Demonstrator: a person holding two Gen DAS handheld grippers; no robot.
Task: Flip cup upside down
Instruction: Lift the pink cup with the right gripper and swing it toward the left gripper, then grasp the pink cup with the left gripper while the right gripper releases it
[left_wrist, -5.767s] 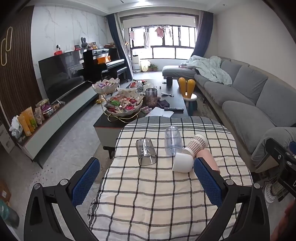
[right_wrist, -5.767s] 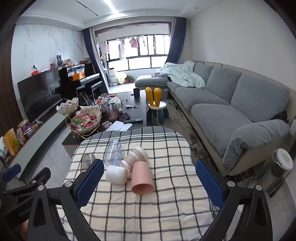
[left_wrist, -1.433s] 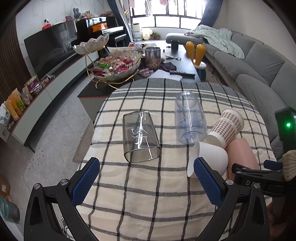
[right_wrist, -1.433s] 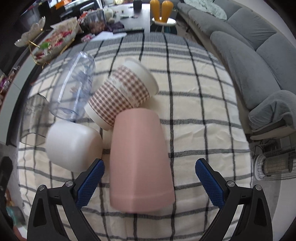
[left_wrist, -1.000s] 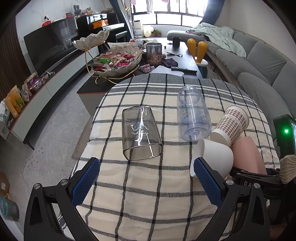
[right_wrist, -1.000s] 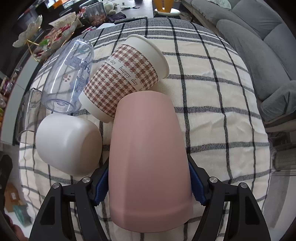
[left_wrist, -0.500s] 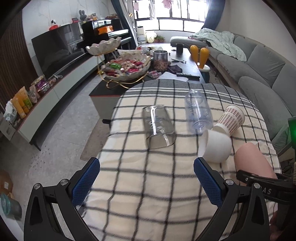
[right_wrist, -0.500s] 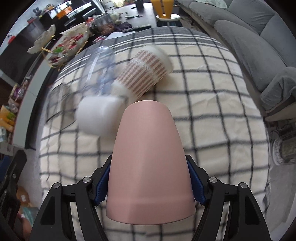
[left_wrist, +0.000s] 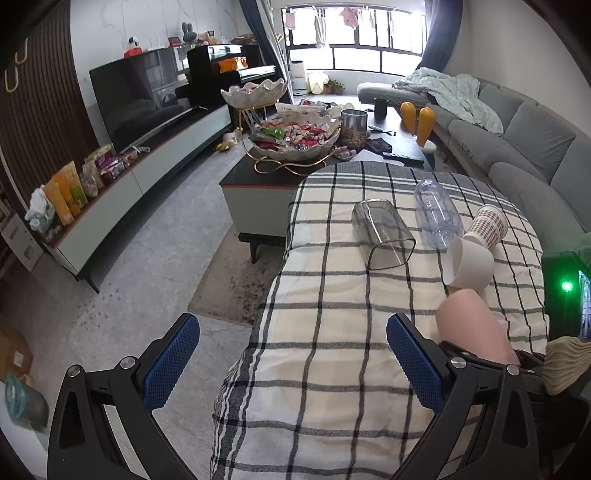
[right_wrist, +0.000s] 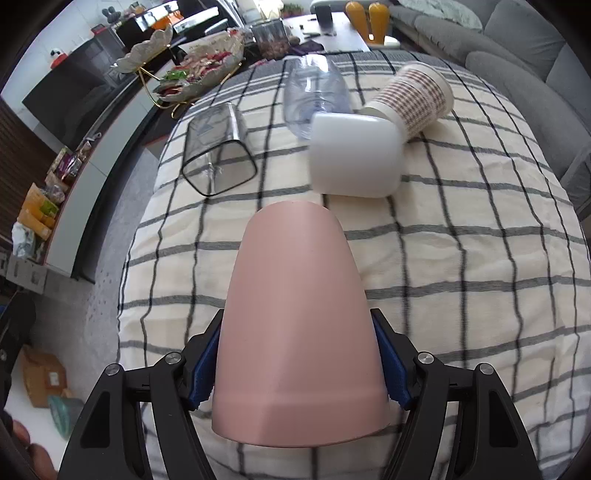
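Observation:
My right gripper (right_wrist: 299, 365) is shut on a pink cup (right_wrist: 295, 314), gripping near its wide rim, base pointing away from me, held above the checked tablecloth (right_wrist: 461, 258). The pink cup also shows in the left wrist view (left_wrist: 472, 328) at the right. My left gripper (left_wrist: 291, 362) is open and empty over the table's left front edge. Lying on their sides beyond are a white cup (right_wrist: 354, 155), a checked paper cup (right_wrist: 413, 99), a clear plastic bottle-like cup (right_wrist: 314, 88) and a square smoky glass (right_wrist: 218, 155).
The table edge (left_wrist: 273, 288) drops to the floor on the left. A coffee table with a snack bowl (left_wrist: 295, 140) stands beyond. A grey sofa (left_wrist: 535, 147) runs along the right. A TV unit (left_wrist: 147, 110) is at the left.
My right gripper closed on the pink cup, lifted it off the cloth and drew it back from the other cups. My left gripper shifted left and back.

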